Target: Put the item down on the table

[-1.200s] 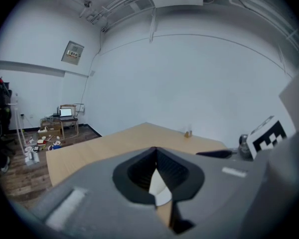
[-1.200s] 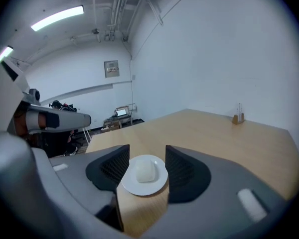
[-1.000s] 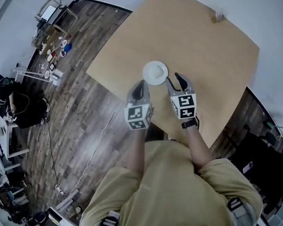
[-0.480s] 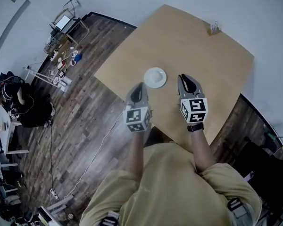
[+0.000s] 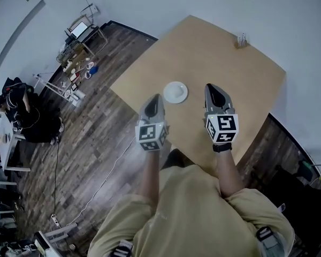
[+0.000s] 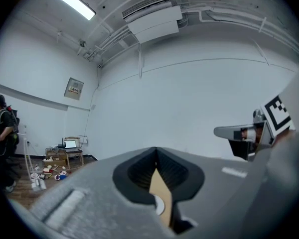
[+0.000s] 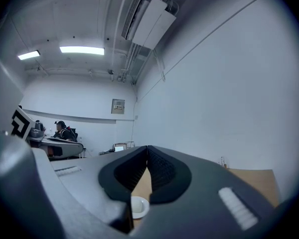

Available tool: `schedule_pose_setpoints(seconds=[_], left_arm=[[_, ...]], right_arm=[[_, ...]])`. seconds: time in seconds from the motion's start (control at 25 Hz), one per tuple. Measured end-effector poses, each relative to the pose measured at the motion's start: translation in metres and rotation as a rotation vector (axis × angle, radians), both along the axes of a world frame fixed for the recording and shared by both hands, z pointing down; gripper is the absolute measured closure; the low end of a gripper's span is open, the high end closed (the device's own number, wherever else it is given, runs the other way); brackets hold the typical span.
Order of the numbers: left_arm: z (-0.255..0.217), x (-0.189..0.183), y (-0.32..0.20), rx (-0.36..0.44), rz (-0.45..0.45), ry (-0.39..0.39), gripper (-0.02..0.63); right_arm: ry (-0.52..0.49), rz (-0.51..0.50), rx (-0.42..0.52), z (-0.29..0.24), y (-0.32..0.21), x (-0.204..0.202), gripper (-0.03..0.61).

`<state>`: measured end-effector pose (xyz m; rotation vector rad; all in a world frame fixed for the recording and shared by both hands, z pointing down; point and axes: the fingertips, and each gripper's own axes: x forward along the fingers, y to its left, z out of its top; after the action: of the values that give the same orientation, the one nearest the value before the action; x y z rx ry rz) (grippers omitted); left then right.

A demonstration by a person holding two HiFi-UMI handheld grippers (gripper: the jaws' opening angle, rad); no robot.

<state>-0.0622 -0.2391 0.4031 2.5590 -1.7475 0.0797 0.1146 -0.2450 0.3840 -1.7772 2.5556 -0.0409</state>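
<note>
A small white plate point(image 5: 175, 92) lies on the light wooden table point(image 5: 214, 47), near its front-left edge. Neither gripper touches it. My left gripper point(image 5: 154, 97) hovers just left of and nearer than the plate, held level, jaws shut on nothing. My right gripper point(image 5: 213, 88) hangs to the plate's right, also level; its jaws have just been closing and nothing is between them. In the left gripper view the left gripper point(image 6: 156, 151) shows a sliver of the plate point(image 6: 161, 206) below its tips. The right gripper point(image 7: 147, 148) likewise frames the plate point(image 7: 138, 206).
A small clear holder point(image 5: 241, 39) stands at the table's far corner. Dark wood floor lies left of the table, with a cable point(image 5: 104, 170), a cluttered desk with a laptop point(image 5: 78, 31) and a seated person point(image 5: 16, 111). White walls stand behind the table.
Both grippers have risen and drawn back from the plate. The right jaws, open beside the plate's right rim a second ago, have closed. The plate stays where it was on the table.
</note>
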Motion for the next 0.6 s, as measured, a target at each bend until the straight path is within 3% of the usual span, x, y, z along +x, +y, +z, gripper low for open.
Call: schedule_pose_setpoints(seconds=[0.6], left_arm=[[-0.016,-0.003,0.01,0.029,0.003,-0.008,0.612]], right_arm=[[0.036,-0.005,0.0,-0.005,0.009,-0.007,0.571]])
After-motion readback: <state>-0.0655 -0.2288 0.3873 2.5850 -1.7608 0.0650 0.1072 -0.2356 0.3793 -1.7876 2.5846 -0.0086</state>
